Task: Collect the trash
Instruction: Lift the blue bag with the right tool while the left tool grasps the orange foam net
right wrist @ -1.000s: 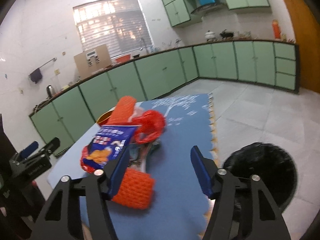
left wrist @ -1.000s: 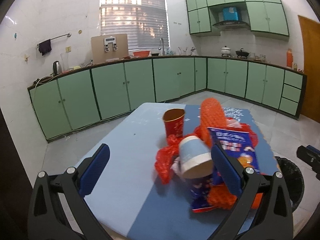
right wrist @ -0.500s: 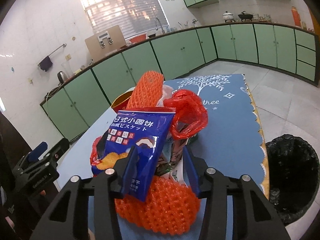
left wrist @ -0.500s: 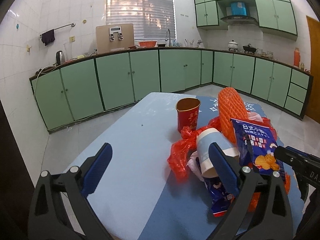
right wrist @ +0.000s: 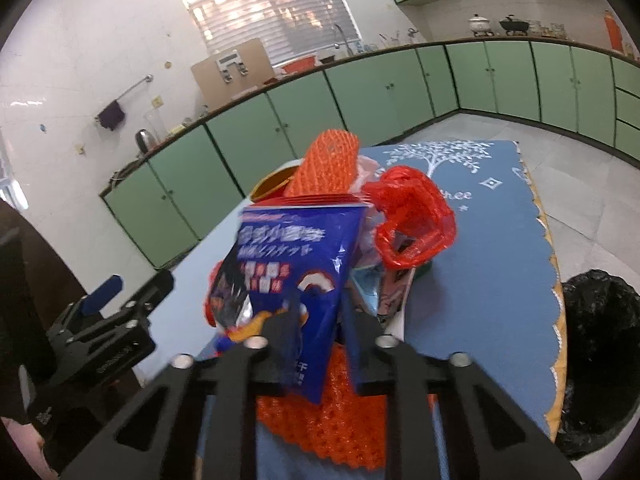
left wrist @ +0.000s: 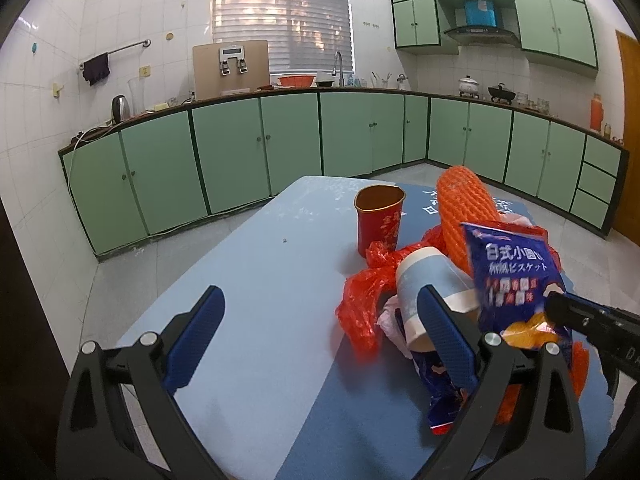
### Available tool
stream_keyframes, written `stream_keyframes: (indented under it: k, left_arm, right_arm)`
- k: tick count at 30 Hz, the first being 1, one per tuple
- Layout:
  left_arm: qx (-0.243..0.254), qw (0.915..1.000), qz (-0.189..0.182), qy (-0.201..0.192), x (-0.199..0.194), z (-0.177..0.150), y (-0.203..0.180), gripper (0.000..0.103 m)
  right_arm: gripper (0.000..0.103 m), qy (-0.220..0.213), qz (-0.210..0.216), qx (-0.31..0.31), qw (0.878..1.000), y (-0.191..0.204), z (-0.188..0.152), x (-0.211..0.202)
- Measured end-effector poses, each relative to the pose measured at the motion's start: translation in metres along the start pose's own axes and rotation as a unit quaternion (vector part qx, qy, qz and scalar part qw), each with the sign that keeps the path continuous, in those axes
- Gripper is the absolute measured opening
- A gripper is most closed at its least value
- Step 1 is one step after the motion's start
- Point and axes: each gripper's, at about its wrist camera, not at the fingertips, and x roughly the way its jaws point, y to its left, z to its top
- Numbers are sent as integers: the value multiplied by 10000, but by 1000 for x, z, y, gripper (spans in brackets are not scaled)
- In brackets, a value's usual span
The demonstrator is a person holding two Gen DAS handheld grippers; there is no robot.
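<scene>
Room: a kitchen with green cabinets along the walls, a blinded window at upper centre and a tiled floor.
Desk: the desk (left wrist: 256, 320) carries a blue mat, and the rubbish is heaped at centre right of the left wrist view, probably gathered there so it can be cleared piece by piece.
Trash pile: a blue snack bag (right wrist: 292, 264) stands on top, in front of an orange foam net (left wrist: 464, 208), a red plastic bag (right wrist: 416, 224), a tipped white and blue paper cup (left wrist: 428, 280) and an upright red cup (left wrist: 378, 220).
Right gripper: the right gripper (right wrist: 320, 320) has its fingers closing on the lower part of the snack bag, which sits between them; the pads look pressed on it. I judge the light, exposed bag was chosen first because it comes away without disturbing the rest.
Left gripper: the left gripper (left wrist: 320, 340) is released, its fingers spread wide above the desk, with the right one just in front of the paper cup.
Bin: a black-lined bin (right wrist: 600, 344) stands on the floor at the right edge of the right wrist view, beside the desk, handy for the drop.
</scene>
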Motion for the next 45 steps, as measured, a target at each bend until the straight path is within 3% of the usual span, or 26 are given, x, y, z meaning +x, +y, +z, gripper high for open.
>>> stream_keyframes:
  k: [10, 21, 27, 30, 35, 37, 45]
  left_arm:
    - [31, 9997, -231, -30, -14, -2, -11, 94]
    - [267, 9929, -1074, 435, -20, -26, -63, 93]
    - [451, 9883, -1301, 656, -14, -35, -85, 78]
    - [514, 9864, -1367, 750, -9, -38, -94, 62]
    - [632, 9809, -1672, 765, -9, -40, -103, 10]
    - [666, 9801, -1750, 660, -13, -40, -106, 0]
    - [589, 9821, -1789, 71, -37, -26, -104, 0]
  right_arm:
    - [4, -707, 398, 170, 9966, -7, 13, -48]
    - [4, -1085, -578, 269, 9921, -45, 5, -99]
    - [4, -1306, -733, 481, 9876, -68, -5, -122]
    - [4, -1375, -740, 569, 9861, -74, -7, -127]
    - [4, -1405, -796, 717, 9843, -85, -11, -127]
    - [4, -1419, -841, 751, 9834, -89, -12, -129]
    - [4, -1548, -1058, 891, 9782, -109, -15, -143]
